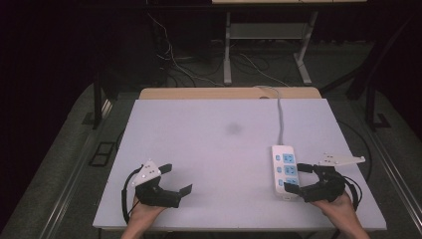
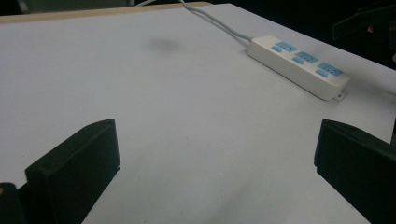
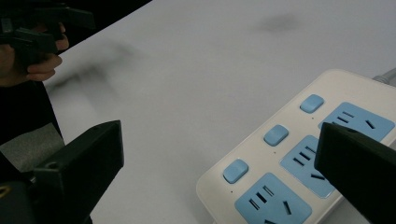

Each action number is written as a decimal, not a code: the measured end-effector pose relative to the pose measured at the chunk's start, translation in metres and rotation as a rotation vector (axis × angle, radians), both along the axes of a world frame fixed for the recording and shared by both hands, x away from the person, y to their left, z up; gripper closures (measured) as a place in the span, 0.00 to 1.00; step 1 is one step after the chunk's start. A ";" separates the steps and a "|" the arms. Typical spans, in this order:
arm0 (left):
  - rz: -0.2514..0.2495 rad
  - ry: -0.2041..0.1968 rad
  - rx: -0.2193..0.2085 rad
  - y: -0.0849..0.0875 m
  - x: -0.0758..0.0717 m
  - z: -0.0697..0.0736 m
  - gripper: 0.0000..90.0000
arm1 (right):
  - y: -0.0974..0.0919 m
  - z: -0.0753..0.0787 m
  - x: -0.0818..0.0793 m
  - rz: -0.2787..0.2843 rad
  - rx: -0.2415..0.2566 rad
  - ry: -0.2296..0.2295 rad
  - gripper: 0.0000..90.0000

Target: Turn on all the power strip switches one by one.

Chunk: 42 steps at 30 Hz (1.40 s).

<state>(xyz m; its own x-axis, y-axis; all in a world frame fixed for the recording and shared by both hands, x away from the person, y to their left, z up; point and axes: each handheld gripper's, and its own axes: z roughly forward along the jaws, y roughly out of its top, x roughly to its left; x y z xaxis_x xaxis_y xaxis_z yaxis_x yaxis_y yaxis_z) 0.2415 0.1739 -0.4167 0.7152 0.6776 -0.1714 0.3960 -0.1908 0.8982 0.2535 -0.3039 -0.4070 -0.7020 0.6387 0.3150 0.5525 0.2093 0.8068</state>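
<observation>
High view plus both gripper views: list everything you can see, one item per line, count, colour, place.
power strip: 1, white with three blue sockets and three blue switches, right side of the board, near edge
cord: 1, grey-white, runs from the strip's far end off the back of the board
board: 1, white, covers the table; a dark smudge near its middle
table: 1, light wood edge showing behind the board
floor cables: several, white and dark, on the grey floor beyond the table
desk frame: 1, grey legs, back of the room
left gripper: 1, black, open, near left corner of the board
right gripper: 1, black, open, at the strip's near end
hands: 2, bottom edge, one holding each gripper
</observation>
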 end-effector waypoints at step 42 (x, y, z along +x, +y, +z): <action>-0.018 0.006 0.014 -0.001 0.000 -0.002 0.00 | 0.008 0.023 0.020 0.126 -0.191 0.075 0.01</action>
<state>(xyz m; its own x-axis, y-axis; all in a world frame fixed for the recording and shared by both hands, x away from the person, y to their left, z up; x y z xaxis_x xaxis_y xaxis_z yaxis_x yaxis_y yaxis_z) 0.2410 0.1725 -0.4185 0.7262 0.6671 -0.1662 0.3976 -0.2103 0.8931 0.2731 -0.2957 -0.3843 -0.7595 0.6002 0.2508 0.5687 0.4256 0.7039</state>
